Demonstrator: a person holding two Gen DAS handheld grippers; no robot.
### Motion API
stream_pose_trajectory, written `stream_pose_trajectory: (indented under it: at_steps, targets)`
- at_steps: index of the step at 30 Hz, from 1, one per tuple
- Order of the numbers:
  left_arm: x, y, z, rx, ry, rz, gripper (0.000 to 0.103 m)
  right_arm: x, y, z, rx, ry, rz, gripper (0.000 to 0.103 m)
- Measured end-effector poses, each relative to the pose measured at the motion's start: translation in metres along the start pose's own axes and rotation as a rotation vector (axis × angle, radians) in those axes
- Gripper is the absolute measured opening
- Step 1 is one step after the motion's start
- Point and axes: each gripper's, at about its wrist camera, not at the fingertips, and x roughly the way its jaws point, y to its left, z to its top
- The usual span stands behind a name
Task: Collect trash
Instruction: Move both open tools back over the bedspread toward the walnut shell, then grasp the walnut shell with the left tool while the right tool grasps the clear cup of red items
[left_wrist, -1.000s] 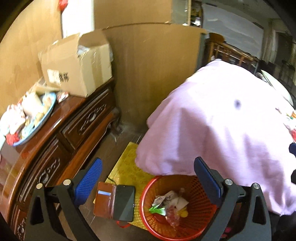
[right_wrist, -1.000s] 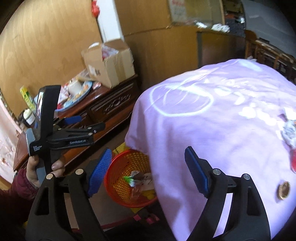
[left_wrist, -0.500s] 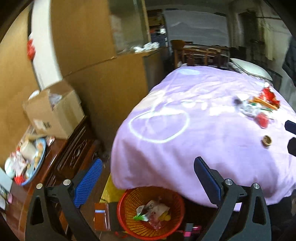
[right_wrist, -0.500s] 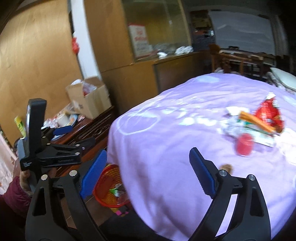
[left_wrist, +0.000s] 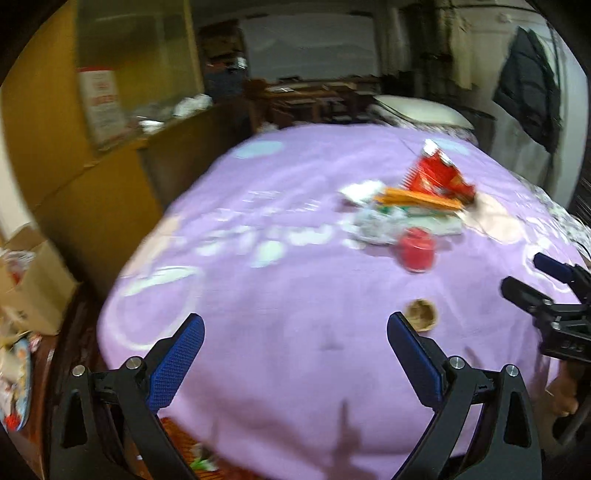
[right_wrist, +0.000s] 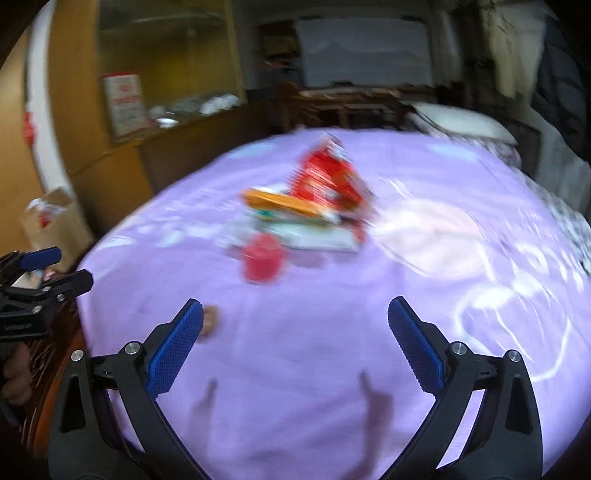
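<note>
The trash pile (left_wrist: 410, 206) is lying on the lilac tablecloth (left_wrist: 295, 332), well ahead of both sets of jaws: a red snack bag (left_wrist: 436, 177) is standing up at the back, an orange wrapper (left_wrist: 417, 199) is lying across its front, crumpled white paper (left_wrist: 376, 225) is sitting beside that, and a small red cup (left_wrist: 417, 253) is sitting nearest, all smeared by motion so no print can be read. A small brown round thing (left_wrist: 421, 314) is resting just beyond the left gripper (left_wrist: 295, 354), near its right finger; what it is I cannot tell. That gripper's jaws are standing wide with only cloth between them. The right gripper (right_wrist: 295, 350) is opening its jaws, nothing between them either. Under the left gripper's left finger, a sliver of the red basket (left_wrist: 181, 439) is peeking out, mostly hidden by the cloth. A cardboard box (left_wrist: 29, 280) is being cut off at the left edge.
</note>
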Motion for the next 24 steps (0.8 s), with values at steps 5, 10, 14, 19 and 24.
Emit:
stream_pose_trajectory:
  at_steps: [5,10,14,19,24]
  targets:
    - [0.045,-0.04,-0.002,0.045,0.075,-0.099,0.097,0.027,-0.037,-0.01,0.072,0.054,-0.108,0.096]
    - [0.076,-0.06,-0.002,0.062,0.122,-0.167,0.097,0.04,-0.049,-0.018,0.076,0.06,-0.128,0.096]
    - [0.097,-0.065,-0.003,0.046,0.15,-0.215,0.097,0.045,-0.042,-0.021,0.027,0.061,-0.13,0.097]
    - [0.1,-0.064,-0.01,0.06,0.105,-0.211,0.097,0.044,-0.043,-0.022,0.027,0.055,-0.117,0.097]
    - [0.093,-0.058,-0.012,0.06,0.076,-0.221,0.08,0.042,-0.039,-0.024,0.01,0.056,-0.124,0.097]
